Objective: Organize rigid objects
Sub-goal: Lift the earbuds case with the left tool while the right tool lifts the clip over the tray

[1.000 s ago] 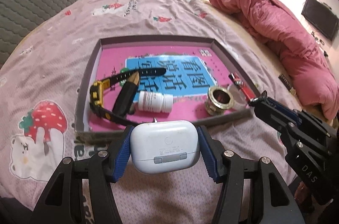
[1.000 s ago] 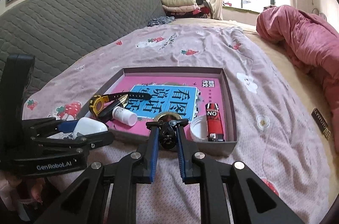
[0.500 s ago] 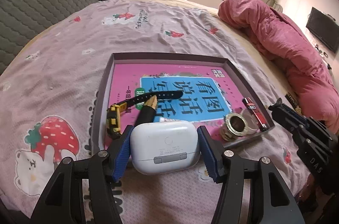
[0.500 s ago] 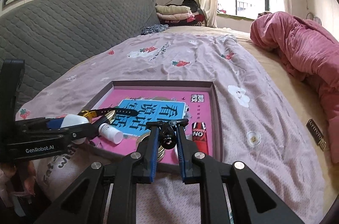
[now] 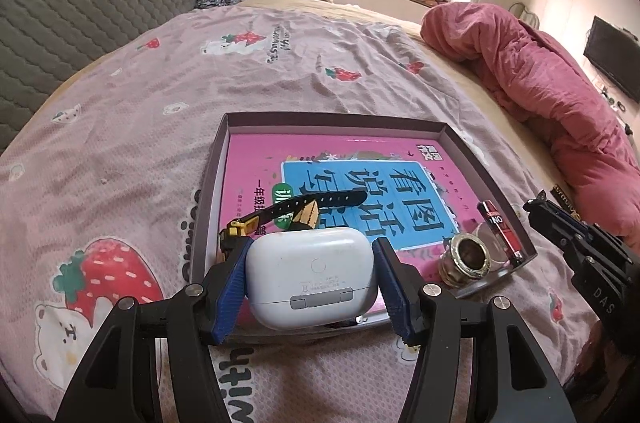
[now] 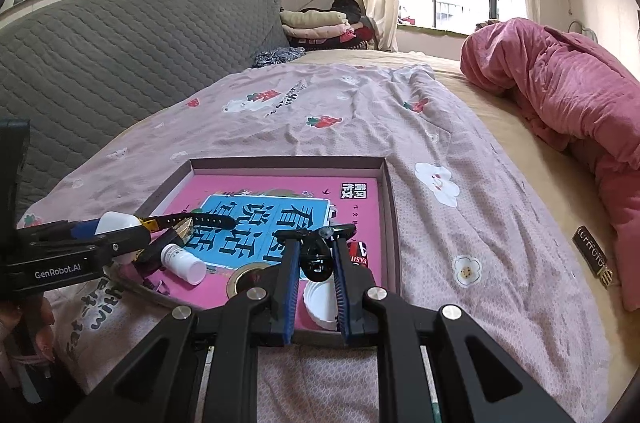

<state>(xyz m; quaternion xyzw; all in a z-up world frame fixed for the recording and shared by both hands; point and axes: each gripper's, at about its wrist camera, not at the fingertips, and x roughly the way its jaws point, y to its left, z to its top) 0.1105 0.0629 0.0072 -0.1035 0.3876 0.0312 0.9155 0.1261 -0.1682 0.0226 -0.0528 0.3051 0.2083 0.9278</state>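
On the bed (image 5: 248, 91), largest first, we have the shallow tray (image 5: 212, 179) lined with a pink book, already holding a watch, a brass fitting (image 5: 466, 259) and a lighter. We're mid-delivery: our left tool (image 5: 312, 281) clenches the white earbud case (image 5: 312, 279) above the tray's near edge, and our right tool (image 6: 316, 263) pinches a small black ring-shaped piece (image 6: 316, 265). Next, we'd judge, lower each onto a bare patch and let go.

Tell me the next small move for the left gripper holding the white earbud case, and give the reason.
Probably carry it a little forward and lower it into the tray. The left gripper is shut on the white earbud case over the tray's near edge, above the watch; the open pink book cover just beyond looks like free space to set it down.
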